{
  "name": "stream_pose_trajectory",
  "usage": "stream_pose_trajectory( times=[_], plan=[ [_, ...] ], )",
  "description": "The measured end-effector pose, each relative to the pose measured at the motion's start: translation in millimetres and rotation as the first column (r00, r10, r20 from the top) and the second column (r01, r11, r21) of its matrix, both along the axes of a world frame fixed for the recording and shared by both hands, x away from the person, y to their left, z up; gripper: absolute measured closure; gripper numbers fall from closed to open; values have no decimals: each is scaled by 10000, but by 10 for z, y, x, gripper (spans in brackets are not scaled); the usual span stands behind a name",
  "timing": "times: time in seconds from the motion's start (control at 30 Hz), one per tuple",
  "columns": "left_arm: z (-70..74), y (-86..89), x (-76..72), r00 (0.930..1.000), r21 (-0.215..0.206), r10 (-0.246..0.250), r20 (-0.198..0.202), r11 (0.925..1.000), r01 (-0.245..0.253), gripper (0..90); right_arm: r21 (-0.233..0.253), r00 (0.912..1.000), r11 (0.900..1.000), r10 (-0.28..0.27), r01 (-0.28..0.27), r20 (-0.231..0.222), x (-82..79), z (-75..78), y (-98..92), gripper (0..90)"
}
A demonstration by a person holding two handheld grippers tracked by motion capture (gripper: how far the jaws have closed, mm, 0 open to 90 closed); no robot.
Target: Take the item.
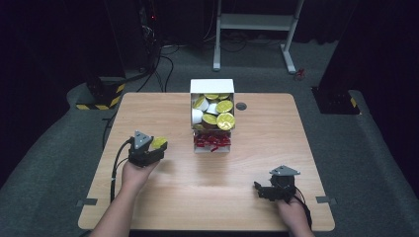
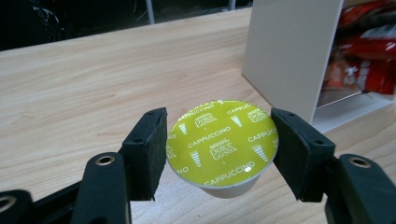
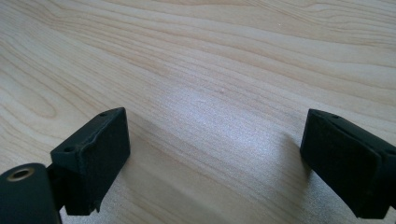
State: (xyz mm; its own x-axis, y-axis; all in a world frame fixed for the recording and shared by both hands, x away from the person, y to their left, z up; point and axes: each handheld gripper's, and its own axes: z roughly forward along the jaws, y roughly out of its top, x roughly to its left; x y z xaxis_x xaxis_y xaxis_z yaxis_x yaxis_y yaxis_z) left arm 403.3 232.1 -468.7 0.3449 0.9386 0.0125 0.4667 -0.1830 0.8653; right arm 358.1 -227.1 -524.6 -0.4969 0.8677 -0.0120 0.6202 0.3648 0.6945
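Note:
My left gripper (image 1: pixel 159 146) is shut on a coffee capsule (image 2: pixel 222 142) with a yellow-green "Cappuccino" foil lid, held just above the wooden table (image 1: pixel 168 192) at its left side. Both black pads (image 2: pixel 152 149) press the capsule's rim from either side. A white box (image 1: pixel 212 112) at the table's middle back holds several more yellow-lidded and white capsules; its white wall (image 2: pixel 292 51) stands to the right in the left gripper view. My right gripper (image 1: pixel 258 188) rests low at the table's front right, open, with bare wood (image 3: pixel 215 116) between its pads (image 3: pixel 100 154).
A small white tray of red packets (image 1: pixel 212 142) sits in front of the capsule box, and the packets (image 2: pixel 364 51) show past the box wall. A dark round grommet (image 1: pixel 241 106) lies right of the box. Beyond the table are a dark floor and a white stand (image 1: pixel 257 24).

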Motion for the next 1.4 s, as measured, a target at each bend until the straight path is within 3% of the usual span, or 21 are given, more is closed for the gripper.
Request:
stream_pose_trajectory(
  times=[0.7, 1.4],
  plan=[
    [-324, -155, 185, 9987, 381, 372, -341, 9986, -359, 392, -13, 10000, 10000, 43, -43, 1, 2, 0, 1, 84],
    [-450, -236, 272, 9978, 613, 505, -438, 9970, -478, 392, -14, 10000, 10000, 43, -43, 2, 1, 0, 1, 83]
  ],
)
